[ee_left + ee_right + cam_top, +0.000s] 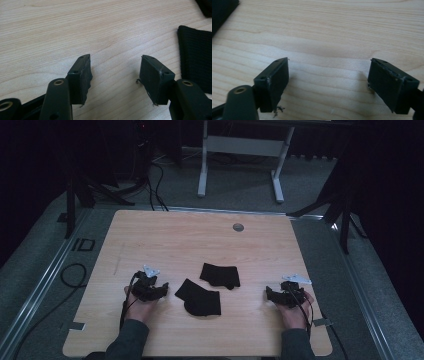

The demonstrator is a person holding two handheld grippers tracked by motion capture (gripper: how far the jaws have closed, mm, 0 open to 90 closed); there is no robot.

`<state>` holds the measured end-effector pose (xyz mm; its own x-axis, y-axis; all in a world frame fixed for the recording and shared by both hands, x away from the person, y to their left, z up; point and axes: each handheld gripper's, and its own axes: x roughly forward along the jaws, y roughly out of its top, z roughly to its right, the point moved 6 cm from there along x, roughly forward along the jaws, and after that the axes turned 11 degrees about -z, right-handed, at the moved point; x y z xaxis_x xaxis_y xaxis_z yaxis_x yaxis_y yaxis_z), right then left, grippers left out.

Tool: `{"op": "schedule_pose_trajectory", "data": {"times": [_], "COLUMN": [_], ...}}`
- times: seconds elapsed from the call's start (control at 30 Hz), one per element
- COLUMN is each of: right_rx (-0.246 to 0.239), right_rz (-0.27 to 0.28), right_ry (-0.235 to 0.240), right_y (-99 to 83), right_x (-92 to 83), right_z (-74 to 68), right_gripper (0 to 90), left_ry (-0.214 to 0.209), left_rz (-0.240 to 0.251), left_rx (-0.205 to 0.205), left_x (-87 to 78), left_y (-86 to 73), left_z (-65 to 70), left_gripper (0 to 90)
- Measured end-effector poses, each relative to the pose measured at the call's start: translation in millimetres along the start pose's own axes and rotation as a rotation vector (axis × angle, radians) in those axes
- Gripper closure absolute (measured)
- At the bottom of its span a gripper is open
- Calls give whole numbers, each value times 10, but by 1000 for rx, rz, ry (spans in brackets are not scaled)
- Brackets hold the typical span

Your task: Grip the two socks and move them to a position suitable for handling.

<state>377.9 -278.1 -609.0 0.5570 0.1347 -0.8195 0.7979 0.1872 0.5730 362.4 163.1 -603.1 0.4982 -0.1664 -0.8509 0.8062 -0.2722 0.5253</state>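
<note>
Two black cloth pieces lie on the wooden table (200,240): one (199,297) near the front middle, the other (220,275) just behind and to its right. My left gripper (164,290) rests on the table left of the nearer cloth, jaws open and empty. In the left gripper view its gripper (115,72) stands over bare wood, with a ribbed black cloth (196,57) at the right edge. My right gripper (268,293) rests on the table right of the cloths, open. Bare wood lies between the right gripper's (328,77) pads, and a black cloth corner (222,12) shows at the upper left.
A small grey round cap (238,227) sits in the table near its far edge. A white desk frame (240,155) stands on the floor behind. Dark stands (345,205) flank the table and cables (75,275) lie on the floor at left.
</note>
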Motion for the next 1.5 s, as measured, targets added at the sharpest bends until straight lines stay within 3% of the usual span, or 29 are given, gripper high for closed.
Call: {"op": "schedule_pose_trajectory", "data": {"times": [0.2, 0.37, 0.67, 0.8, 1.03, 1.27, 1.37, 1.47, 1.5], "right_rx": [-7, -22, -59, -106, -174, -201, -241, -265, -288], "right_rz": [-14, -27, -38, -42, -63, -52, -37, -29, -24], "right_ry": [4, 10, 35, 52, 68, 109, 154, 161, 169], "right_y": [-8, -5, -1, 1, -6, 0, 22, 40, 50], "right_x": [-28, -66, -141, -197, -239, -316, -373, -402, -427], "right_z": [-26, -59, -149, -247, -409, -561, -734, -819, -906], "right_gripper": [237, 394, 572, 719, 882, 898, 898, 898, 898], "left_ry": [0, -1, -3, -5, -5, -5, -5, -5, -5], "left_rz": [-1, -2, -6, -8, -8, -8, -9, -9, -9], "left_rx": [1, 2, 9, 10, 11, 9, 14, 14, 14], "left_x": [-2, -1, -5, -6, -7, -5, -4, -4, -5], "left_y": [-1, 0, -3, -3, -3, 0, 2, 2, 3], "left_z": [5, 5, 15, 19, 20, 28, 34, 35, 39], "left_gripper": [431, 431, 432, 432, 432, 433, 433, 433, 439]}}
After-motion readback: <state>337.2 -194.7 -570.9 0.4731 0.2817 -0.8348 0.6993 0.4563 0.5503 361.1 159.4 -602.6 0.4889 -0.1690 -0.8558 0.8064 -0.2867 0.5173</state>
